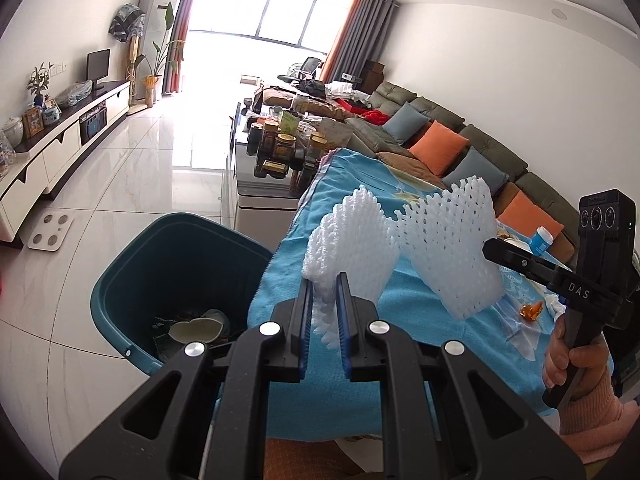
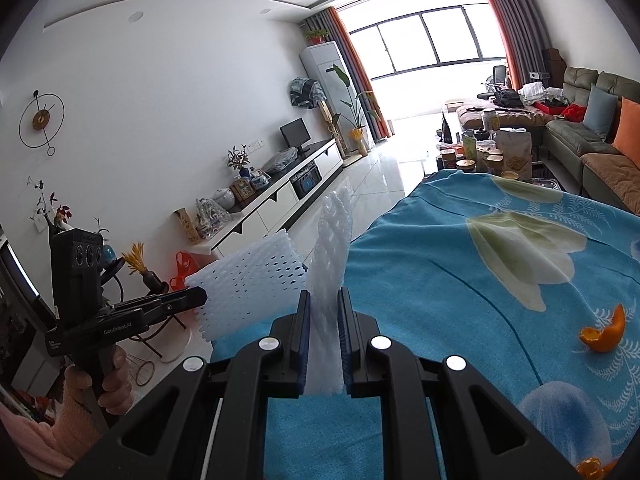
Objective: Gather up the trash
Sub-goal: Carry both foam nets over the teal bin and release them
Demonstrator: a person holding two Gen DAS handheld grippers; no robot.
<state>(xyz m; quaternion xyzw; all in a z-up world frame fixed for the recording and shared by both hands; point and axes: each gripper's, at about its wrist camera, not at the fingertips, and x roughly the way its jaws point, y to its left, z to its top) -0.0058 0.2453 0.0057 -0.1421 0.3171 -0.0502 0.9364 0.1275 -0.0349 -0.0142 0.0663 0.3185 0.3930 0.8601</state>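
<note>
left gripper (image 1: 325,280) clamped on a white foam net (image 1: 352,236), right gripper (image 2: 324,298) clamped on a second foam net (image 2: 330,256). both held above the blue cloth (image 1: 360,360). teal bin (image 1: 120,280) just beside, probably trash inside. orange peel (image 2: 604,330) on the cloth.

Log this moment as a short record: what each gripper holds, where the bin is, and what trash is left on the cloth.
left gripper: shut on a white foam net
right gripper: shut on a second foam net
bin: teal, on the floor beside the table, some trash already inside
cloth: blue, floral, covers the table
trash left: orange peel on the cloth
nets: both held up in the air, neither in the bin yet
</note>
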